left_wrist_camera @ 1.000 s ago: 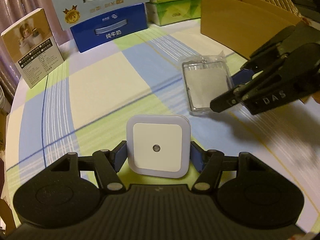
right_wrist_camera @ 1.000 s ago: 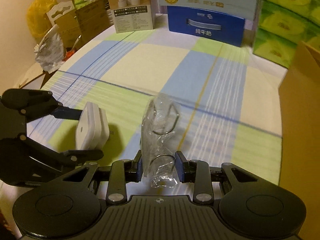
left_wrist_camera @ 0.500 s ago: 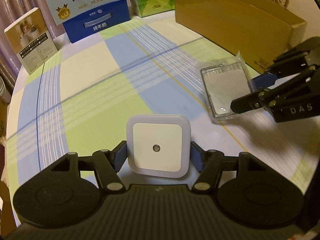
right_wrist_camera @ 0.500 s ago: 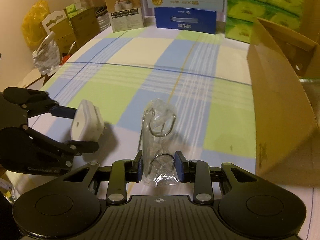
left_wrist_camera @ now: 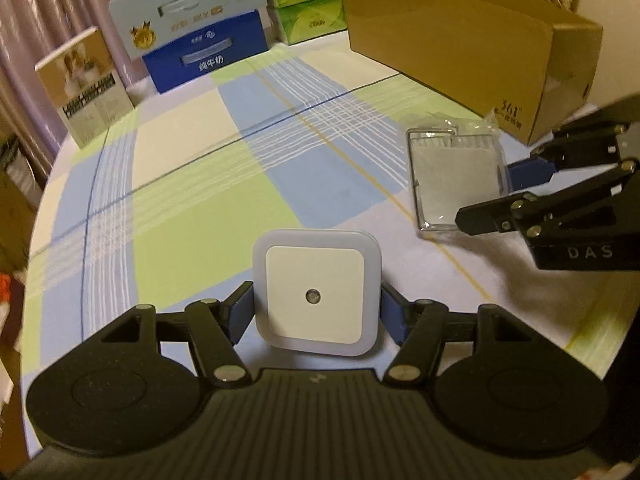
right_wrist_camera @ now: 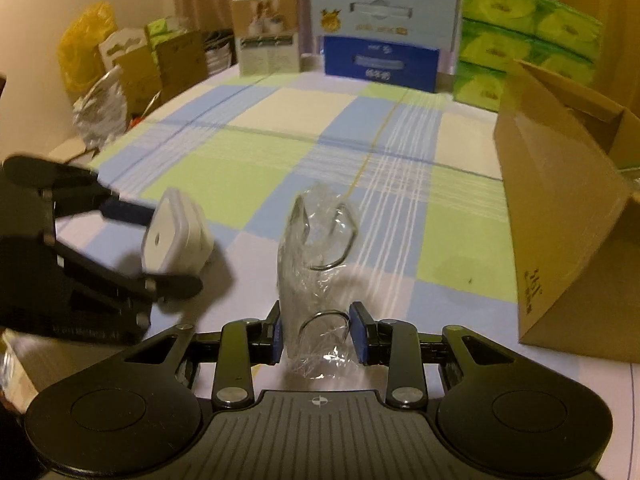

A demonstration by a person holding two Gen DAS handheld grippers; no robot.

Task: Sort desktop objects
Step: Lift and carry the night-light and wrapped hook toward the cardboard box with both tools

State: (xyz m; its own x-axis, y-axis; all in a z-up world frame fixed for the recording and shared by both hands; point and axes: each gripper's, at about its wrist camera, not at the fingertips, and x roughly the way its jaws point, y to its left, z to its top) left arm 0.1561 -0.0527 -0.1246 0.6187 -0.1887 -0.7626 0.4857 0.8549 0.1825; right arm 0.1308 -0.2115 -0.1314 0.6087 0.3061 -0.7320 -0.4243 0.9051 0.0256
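**Inspector:** Report the left gripper (left_wrist_camera: 318, 310).

**Assistant:** Its blue pads press both side edges of a white square night light (left_wrist_camera: 316, 296), held clear above the checked tablecloth (left_wrist_camera: 192, 200), flat face toward the camera. The grip is firm.

**Inspector:** The right gripper (right_wrist_camera: 316, 334)?

**Assistant:** Its fingers are clamped on a clear plastic packet (right_wrist_camera: 316, 264) containing bent metal hooks. The packet stands upright between the pads, above the cloth. From the left camera it shows as a flat rectangular pack (left_wrist_camera: 456, 176) held out from the right gripper's fingers (left_wrist_camera: 528, 170).

**Inspector:** Relation between the two held items?

**Assistant:** Side by side, apart, not touching; the night light (right_wrist_camera: 176, 240) sits to the left of the packet in the right view.

**Inspector:** Surroundings?

**Assistant:** An open cardboard box (right_wrist_camera: 560, 208) stands on the cloth just right of the packet. At the far edge: a blue-and-white carton (right_wrist_camera: 382, 30), green tissue packs (right_wrist_camera: 528, 36), and a small product box (right_wrist_camera: 270, 32).
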